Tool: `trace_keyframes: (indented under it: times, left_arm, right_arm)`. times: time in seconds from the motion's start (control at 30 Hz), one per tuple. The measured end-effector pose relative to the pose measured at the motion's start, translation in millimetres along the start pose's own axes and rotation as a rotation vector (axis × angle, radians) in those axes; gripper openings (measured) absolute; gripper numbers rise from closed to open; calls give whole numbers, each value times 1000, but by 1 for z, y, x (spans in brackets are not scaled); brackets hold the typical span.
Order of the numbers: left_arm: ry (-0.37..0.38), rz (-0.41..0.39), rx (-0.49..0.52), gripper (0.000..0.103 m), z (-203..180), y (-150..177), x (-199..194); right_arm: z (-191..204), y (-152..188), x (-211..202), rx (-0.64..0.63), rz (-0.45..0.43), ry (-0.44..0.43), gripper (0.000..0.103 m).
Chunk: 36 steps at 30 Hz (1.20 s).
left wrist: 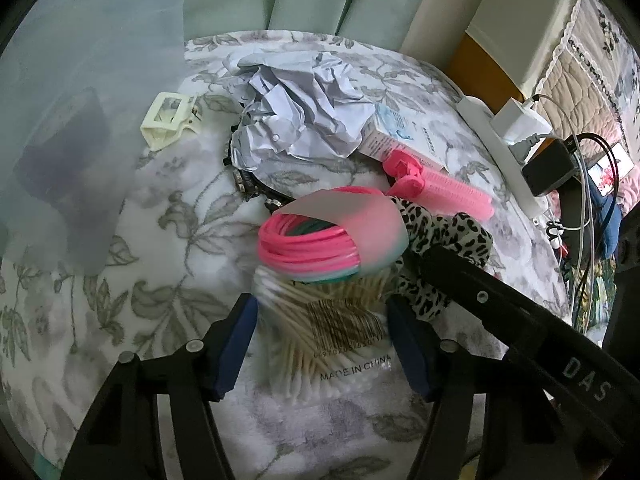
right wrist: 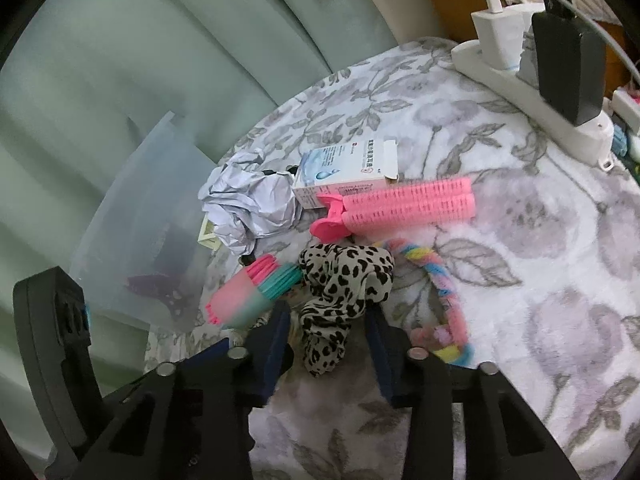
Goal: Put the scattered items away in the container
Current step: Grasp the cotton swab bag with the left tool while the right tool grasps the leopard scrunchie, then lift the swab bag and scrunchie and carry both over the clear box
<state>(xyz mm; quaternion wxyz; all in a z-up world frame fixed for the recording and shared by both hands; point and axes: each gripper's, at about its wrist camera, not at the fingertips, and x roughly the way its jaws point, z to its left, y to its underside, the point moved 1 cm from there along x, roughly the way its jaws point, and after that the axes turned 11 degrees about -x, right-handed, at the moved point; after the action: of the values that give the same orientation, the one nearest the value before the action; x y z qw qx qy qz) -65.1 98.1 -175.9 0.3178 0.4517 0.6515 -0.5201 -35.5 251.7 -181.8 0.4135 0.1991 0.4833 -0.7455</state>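
The pack of cotton swabs (left wrist: 320,332) lies near on the floral blanket (left wrist: 120,300), between the left gripper (left wrist: 322,344)'s jaws, which stand apart from it; hair bands (left wrist: 316,244) rest on it and may tumble. The right gripper (right wrist: 328,340)'s jaws straddle the leopard scrunchie (right wrist: 340,284), unpinched; soft cloth may slip. The clear container (right wrist: 140,232) waits far left.
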Motion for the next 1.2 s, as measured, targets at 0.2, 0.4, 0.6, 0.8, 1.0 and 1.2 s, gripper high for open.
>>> trace_keyframes:
  times: [0.2, 0.4, 0.6, 0.8, 1.0, 1.2]
  left_arm:
    - [9, -4, -9, 58, -3, 3, -2]
    - [23, -19, -35, 45, -2, 4, -8]
    - [35, -43, -48, 40, -3, 0, -17]
    - [64, -88, -44, 39, 4, -4, -39]
    - [95, -155, -38, 39, 7, -4, -70]
    - [120, -210, -22, 39, 7, -5, -97]
  right_arm:
    - [3, 0, -1, -13, -5, -3, 24]
    - [8, 1, -11, -25, -28, 8, 22]
    - [15, -2, -28, -35, -68, 21, 21]
    - [20, -3, -45, -40, -108, 36, 21]
    - [29, -4, -62, -54, -149, 44, 21]
    - [40, -7, -78, -77, -187, 44, 21]
